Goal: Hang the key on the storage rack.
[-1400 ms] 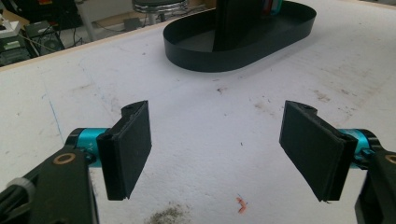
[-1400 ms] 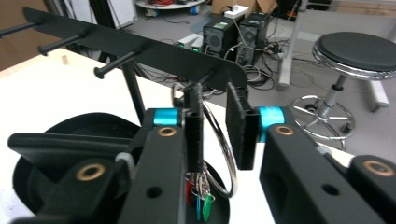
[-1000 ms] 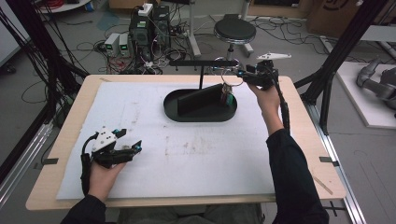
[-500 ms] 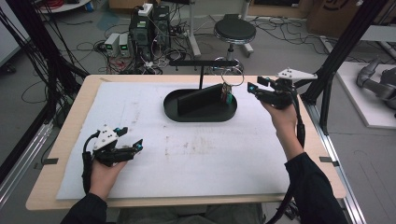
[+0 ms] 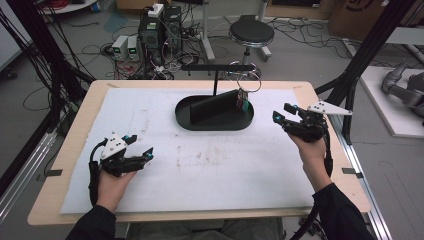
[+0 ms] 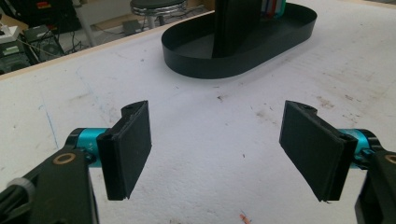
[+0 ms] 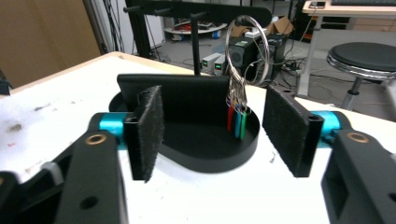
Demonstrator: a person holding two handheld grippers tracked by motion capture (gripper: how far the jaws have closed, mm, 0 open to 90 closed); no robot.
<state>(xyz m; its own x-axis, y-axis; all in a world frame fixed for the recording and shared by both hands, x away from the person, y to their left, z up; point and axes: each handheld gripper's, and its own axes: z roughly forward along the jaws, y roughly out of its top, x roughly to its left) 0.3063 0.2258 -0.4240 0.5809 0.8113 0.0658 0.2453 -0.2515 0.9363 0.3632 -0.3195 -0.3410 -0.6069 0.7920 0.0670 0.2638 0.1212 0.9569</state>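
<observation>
High view: the counter (image 5: pixel 75 150) carries a white sheet (image 5: pixel 225 170). At centre, towards the top of the frame, sits a black oval tray (image 5: pixel 215 122) with a dark upright slab inside and a T-shaped stand (image 5: pixel 216 67) rising from it. A key ring (image 5: pixel 248 82) hangs from the right part of the stand's bar, and its coloured tags reach down into the right end of the tray. The right tongs (image 5: pixel 281 114) are at the right of the frame, well apart from the tray's right end and pointing left, with nothing between their jaws; those jaws have just been opening. The left tongs (image 5: pixel 141 151) lie low at the lower left, over the sheet, parted and empty, with the left hand (image 5: pixel 112 182) behind them.

Left gripper view: the left tongs (image 6: pixel 217 144) stand wide apart over bare sheet, gripping nothing. The tray (image 6: pixel 243 51) is in the upper middle of the frame, well beyond the jaws, with the coloured tags just showing at the top edge.

Right gripper view: the right tongs (image 7: pixel 212 126) are open, the two pads well apart and holding nothing. Between them, farther off, the tray (image 7: pixel 210 154) fills the centre. The ring (image 7: pixel 246 44) hangs at upper centre, and red, blue and green tags (image 7: pixel 238 122) dangle from it into the tray, apart from both pads. A stool (image 7: pixel 364 58) stands at the upper right.
</observation>
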